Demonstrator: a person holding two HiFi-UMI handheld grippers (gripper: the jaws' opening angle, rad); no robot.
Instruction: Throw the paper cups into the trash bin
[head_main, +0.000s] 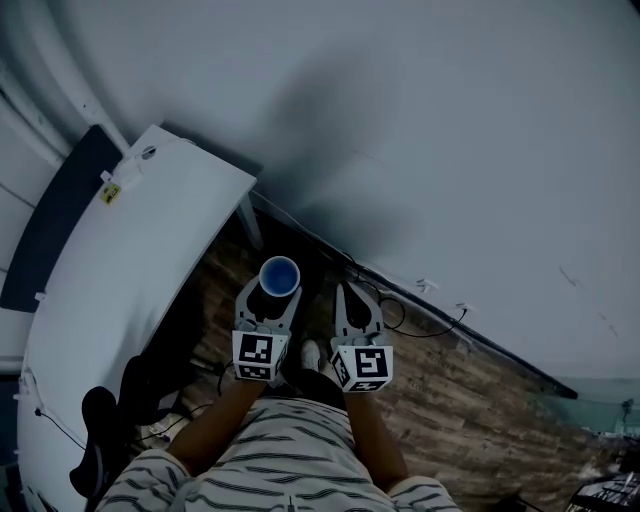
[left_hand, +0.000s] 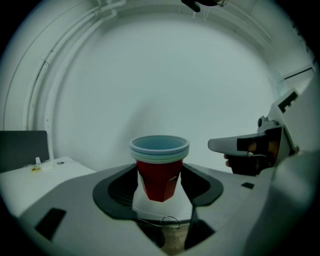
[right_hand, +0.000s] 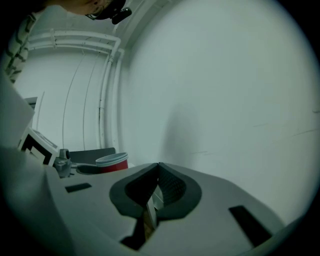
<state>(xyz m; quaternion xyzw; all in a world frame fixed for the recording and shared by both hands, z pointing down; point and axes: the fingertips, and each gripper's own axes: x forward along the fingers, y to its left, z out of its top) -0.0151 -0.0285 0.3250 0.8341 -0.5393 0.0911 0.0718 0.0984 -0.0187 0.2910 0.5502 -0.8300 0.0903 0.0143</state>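
Observation:
A stack of nested red paper cups (head_main: 279, 275) with pale blue insides stands upright between the jaws of my left gripper (head_main: 269, 292). In the left gripper view the dark pads press on both sides of the red cups (left_hand: 160, 172), held in front of a white wall. My right gripper (head_main: 357, 297) hangs just right of the left one, jaws shut with nothing in them. In the right gripper view its tips (right_hand: 158, 167) meet, and the cups (right_hand: 112, 162) show at the left. No trash bin is in view.
A white table (head_main: 110, 280) runs along the left, with a dark panel (head_main: 55, 225) beyond it. A white wall (head_main: 450, 150) fills the top and right. Cables (head_main: 400, 312) lie on the wooden floor (head_main: 450, 400) by the skirting. Black objects (head_main: 100, 430) sit at the lower left.

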